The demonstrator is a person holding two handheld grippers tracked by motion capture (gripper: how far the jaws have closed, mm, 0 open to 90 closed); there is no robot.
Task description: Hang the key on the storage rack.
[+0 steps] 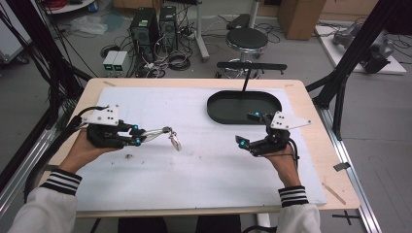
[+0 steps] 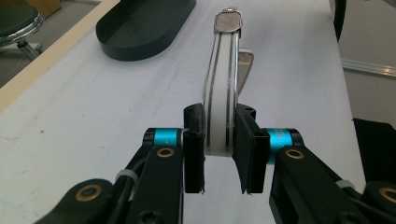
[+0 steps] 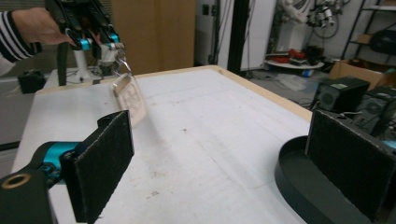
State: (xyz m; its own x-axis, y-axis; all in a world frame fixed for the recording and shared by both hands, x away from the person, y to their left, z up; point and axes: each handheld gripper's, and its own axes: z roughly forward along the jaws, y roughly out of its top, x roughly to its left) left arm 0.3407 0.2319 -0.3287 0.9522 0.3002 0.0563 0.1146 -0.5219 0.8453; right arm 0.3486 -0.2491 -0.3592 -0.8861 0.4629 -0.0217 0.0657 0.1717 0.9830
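A person holds a gripper in each hand over a white-covered table. The left gripper (image 1: 137, 135) is clamped on the handle of a white, metal-trimmed utensil (image 1: 163, 133) — its long axis runs straight out from the jaws, pointing toward the right gripper (image 1: 248, 128). That gripper's jaws are spread wide and empty, near the black oval tray (image 1: 243, 107) — well apart from the utensil's tip.

tray (image 1: 243, 108): matt black plastic | table (image 1: 311, 145): pale wood (edges) | strainer (image 2: 228, 22): shiny metal
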